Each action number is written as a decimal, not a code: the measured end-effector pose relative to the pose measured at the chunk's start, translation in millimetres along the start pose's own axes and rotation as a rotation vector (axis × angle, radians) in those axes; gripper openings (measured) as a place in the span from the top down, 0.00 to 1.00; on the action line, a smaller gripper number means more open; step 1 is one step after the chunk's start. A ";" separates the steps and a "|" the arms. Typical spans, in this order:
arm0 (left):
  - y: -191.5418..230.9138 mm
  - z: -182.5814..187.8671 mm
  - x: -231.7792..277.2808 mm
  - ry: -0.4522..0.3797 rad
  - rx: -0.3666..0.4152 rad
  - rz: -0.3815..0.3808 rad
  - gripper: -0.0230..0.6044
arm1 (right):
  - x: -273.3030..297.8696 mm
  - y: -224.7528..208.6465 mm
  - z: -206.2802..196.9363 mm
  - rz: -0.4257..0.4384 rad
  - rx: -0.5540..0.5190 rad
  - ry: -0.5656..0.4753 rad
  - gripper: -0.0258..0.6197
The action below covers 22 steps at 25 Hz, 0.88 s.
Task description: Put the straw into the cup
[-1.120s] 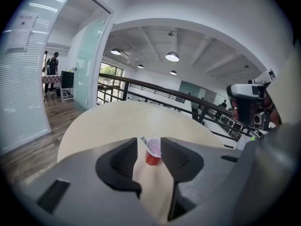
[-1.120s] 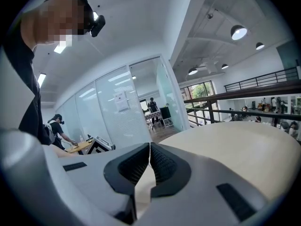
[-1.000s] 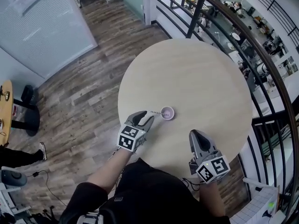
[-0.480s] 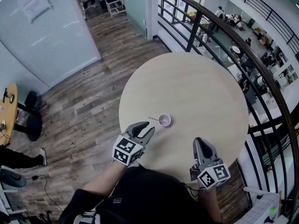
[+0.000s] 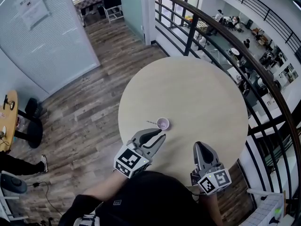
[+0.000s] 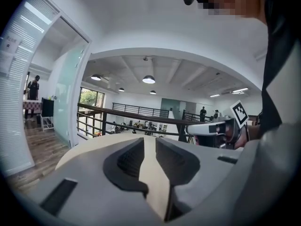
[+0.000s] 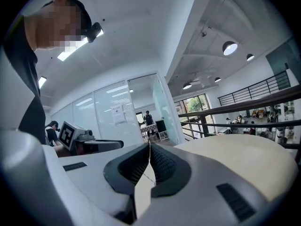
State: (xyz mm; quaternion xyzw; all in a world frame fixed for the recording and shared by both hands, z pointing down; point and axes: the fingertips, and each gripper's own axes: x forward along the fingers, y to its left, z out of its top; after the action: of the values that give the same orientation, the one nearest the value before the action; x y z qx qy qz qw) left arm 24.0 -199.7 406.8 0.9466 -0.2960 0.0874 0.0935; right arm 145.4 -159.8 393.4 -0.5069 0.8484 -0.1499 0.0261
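A small purple cup (image 5: 162, 124) stands on the round pale table (image 5: 202, 93), left of centre on the near side. A thin straw (image 5: 151, 122) sticks out of the cup to the left. My left gripper (image 5: 159, 137) hovers just short of the cup, raised above the table. Its jaws are closing, with a gap still between them and nothing in it (image 6: 149, 142). My right gripper (image 5: 199, 146) hangs over the table's near right edge with its fingertips touching and nothing held (image 7: 149, 146). Neither gripper view shows the cup or the straw.
A black curved railing (image 5: 263, 74) runs close behind the table's far and right side, with a lower floor beyond it. Wood flooring (image 5: 89, 102) and a glass wall (image 5: 42, 36) lie to the left. A second table (image 5: 5, 112) sits at the left edge.
My left gripper has lifted and pulled back from the cup toward the person's body, and its jaws have narrowed. The right gripper has shifted only a little.
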 end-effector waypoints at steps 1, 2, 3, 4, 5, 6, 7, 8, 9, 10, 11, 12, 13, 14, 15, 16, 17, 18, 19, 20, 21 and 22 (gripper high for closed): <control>-3.3 4.5 -0.6 -0.007 0.010 -0.006 0.84 | -0.1 1.5 0.9 0.003 0.000 -0.001 0.92; -6.3 7.9 -1.9 -0.014 0.015 -0.010 0.85 | -0.4 3.5 1.4 0.007 0.000 -0.003 0.92; -9.1 10.5 -3.5 -0.022 0.015 -0.014 0.86 | -0.8 5.7 1.6 0.010 -0.001 -0.005 0.92; -11.7 12.4 -5.2 -0.029 0.013 -0.017 0.87 | -1.0 7.6 2.0 0.013 -0.001 -0.008 0.92; -13.8 14.1 -6.7 -0.035 0.011 -0.020 0.88 | -1.1 9.0 2.7 0.015 -0.002 -0.010 0.92; -15.3 15.8 -7.6 -0.041 0.011 -0.021 0.90 | -1.0 9.9 3.7 0.015 -0.004 -0.012 0.92; -16.2 17.4 -8.1 -0.045 0.012 -0.021 0.91 | -0.7 10.3 5.3 0.015 -0.006 -0.015 0.92; -16.7 19.3 -8.5 -0.049 0.014 -0.021 0.92 | -0.4 10.7 7.1 0.015 -0.009 -0.018 0.92; -16.8 21.2 -9.0 -0.052 0.017 -0.021 0.92 | -0.2 11.2 9.0 0.013 -0.012 -0.020 0.92; -16.9 23.0 -9.7 -0.055 0.021 -0.021 0.93 | -0.3 11.9 10.7 0.012 -0.015 -0.022 0.92; -17.0 24.4 -10.9 -0.058 0.025 -0.021 0.93 | -0.6 12.8 11.8 0.010 -0.018 -0.024 0.92; -17.0 25.6 -12.2 -0.061 0.029 -0.020 0.93 | -0.9 13.9 12.3 0.009 -0.021 -0.025 0.93; -17.0 26.7 -13.5 -0.066 0.033 -0.018 0.94 | -1.0 14.8 12.3 0.009 -0.026 -0.025 0.93; -16.9 27.8 -14.2 -0.070 0.036 -0.016 0.94 | -1.0 15.4 12.1 0.010 -0.032 -0.023 0.93; -16.8 28.8 -14.4 -0.075 0.039 -0.013 0.95 | -1.1 15.7 12.0 0.011 -0.039 -0.021 0.93; -17.0 29.6 -14.4 -0.078 0.043 -0.011 0.95 | -1.6 16.1 12.4 0.013 -0.045 -0.021 0.93; -17.6 30.3 -14.4 -0.077 0.046 -0.010 0.95 | -2.1 17.1 13.2 0.017 -0.050 -0.023 0.93; -18.3 30.8 -14.7 -0.075 0.048 -0.011 0.95 | -2.6 18.7 14.5 0.022 -0.055 -0.028 0.93; -18.6 31.3 -15.1 -0.074 0.049 -0.011 0.95 | -2.9 20.5 16.1 0.027 -0.060 -0.033 0.93; -18.6 31.8 -15.4 -0.074 0.050 -0.011 0.95 | -2.9 22.2 17.9 0.030 -0.066 -0.039 0.93; -18.4 32.7 -15.7 -0.075 0.051 -0.011 0.95 | -2.9 23.4 19.6 0.032 -0.072 -0.044 0.93; -18.1 33.9 -15.9 -0.078 0.051 -0.010 0.95 | -2.8 24.1 21.2 0.032 -0.079 -0.048 0.93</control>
State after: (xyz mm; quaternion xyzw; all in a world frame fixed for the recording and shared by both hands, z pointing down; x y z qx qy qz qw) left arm 25.3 -184.2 368.3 0.9528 -0.2925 0.0574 0.0580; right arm 130.4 -151.6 366.1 -0.4973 0.8609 -0.1036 0.0290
